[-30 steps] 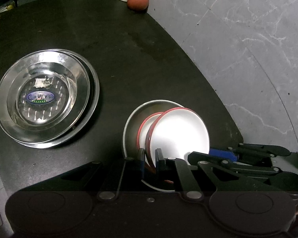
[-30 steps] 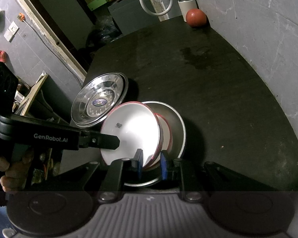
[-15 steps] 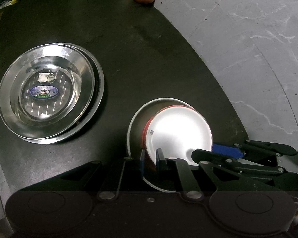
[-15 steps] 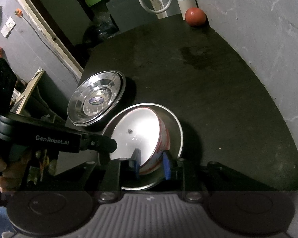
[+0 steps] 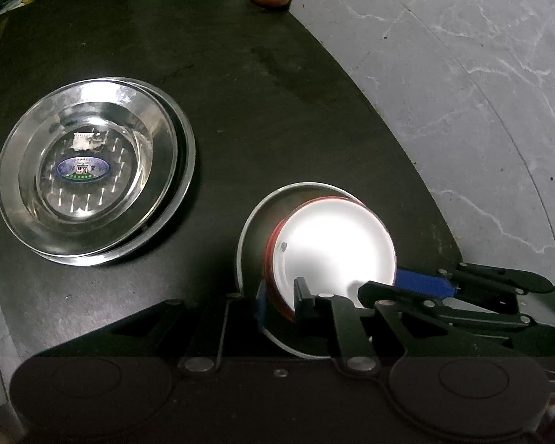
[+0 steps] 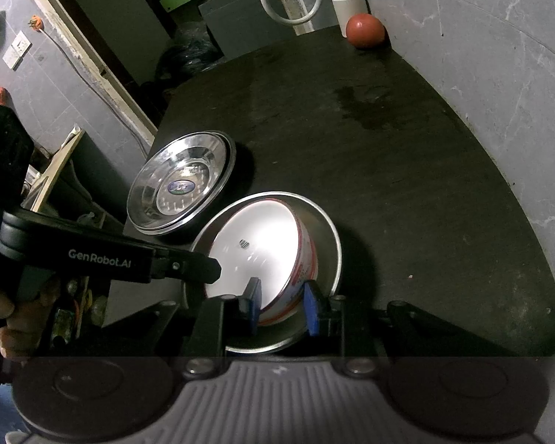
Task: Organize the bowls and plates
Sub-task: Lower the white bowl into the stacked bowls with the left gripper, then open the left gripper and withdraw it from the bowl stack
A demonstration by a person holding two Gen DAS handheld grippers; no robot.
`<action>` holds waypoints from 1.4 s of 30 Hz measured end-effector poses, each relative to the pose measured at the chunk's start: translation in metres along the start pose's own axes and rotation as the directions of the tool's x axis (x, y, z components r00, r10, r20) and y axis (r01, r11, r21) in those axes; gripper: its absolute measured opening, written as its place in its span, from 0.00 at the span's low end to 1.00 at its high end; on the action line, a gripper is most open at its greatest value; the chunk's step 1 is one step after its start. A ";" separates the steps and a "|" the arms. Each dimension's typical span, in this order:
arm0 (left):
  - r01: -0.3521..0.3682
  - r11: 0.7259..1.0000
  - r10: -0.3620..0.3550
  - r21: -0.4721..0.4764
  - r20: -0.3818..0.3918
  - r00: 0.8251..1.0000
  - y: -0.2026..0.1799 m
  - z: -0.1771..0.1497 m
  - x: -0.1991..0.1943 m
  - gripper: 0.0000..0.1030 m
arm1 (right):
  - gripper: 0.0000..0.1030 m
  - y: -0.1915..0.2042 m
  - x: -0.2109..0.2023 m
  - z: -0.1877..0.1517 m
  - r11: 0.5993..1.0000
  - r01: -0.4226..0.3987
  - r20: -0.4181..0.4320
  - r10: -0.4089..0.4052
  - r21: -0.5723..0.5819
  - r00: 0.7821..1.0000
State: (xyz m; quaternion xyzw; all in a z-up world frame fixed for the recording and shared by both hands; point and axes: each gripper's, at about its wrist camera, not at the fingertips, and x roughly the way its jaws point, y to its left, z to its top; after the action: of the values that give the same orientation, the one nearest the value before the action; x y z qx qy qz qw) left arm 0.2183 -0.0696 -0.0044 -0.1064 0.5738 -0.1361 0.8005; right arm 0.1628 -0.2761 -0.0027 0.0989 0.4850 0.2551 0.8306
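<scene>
We're looking down on a dark round tabletop [image 5: 277, 85], and near its front edge sits a wide, shallow steel pan [image 6: 325, 244] with a white enamel bowl with a red rim [image 5: 336, 248] nested inside it, tipped on its side against the pan's wall. Our left gripper [image 5: 279, 298] has its jaws narrowed onto the bowl's red rim — one blue pad outside, one inside, clamped tight. Our right gripper [image 6: 283, 305] comes in from the opposite side, its jaws set wider with the bowl's wall between the two blue pads; we cannot tell whether they are pressing. To the left — well apart from the pan — rests a stack of shiny steel plates with a blue oval sticker [image 5: 88, 170]. Far back by the grey marble wall [image 5: 481, 74] sit a red round fruit [image 6: 364, 30] and a white cylindrical flask [image 6: 348, 5].
</scene>
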 end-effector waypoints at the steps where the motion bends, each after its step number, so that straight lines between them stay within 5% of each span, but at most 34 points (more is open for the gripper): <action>1: 0.001 1.000 -0.001 -0.001 0.003 1.000 0.000 0.000 0.000 0.16 | 0.29 0.000 0.000 0.000 1.000 -0.001 0.001 0.001 0.000 1.000; 13: 0.019 1.000 -0.018 -0.021 0.038 0.999 0.000 0.000 -0.011 0.33 | 0.39 -0.002 -0.005 -0.001 1.000 -0.015 0.017 0.015 0.002 1.000; 24: 0.013 0.998 -0.007 -0.055 0.104 0.995 0.005 0.001 -0.026 0.78 | 0.64 -0.006 -0.018 0.000 1.000 0.003 0.029 -0.003 -0.010 1.000; 37: -0.017 0.993 0.033 -0.118 0.138 0.990 0.021 -0.004 -0.043 0.99 | 0.85 -0.012 -0.029 0.004 0.999 -0.019 0.077 0.017 0.031 0.997; 42: -0.037 0.994 0.054 -0.105 0.158 0.986 0.023 -0.010 -0.052 0.99 | 1.00 -0.015 -0.035 0.004 0.999 0.002 0.112 -0.008 0.053 0.994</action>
State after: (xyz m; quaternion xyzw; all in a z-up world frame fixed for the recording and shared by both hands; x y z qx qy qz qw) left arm 0.1951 -0.0305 0.0309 -0.1447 0.5160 -0.0794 0.8406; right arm 0.1573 -0.3063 0.0200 0.1337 0.4443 0.2344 0.8542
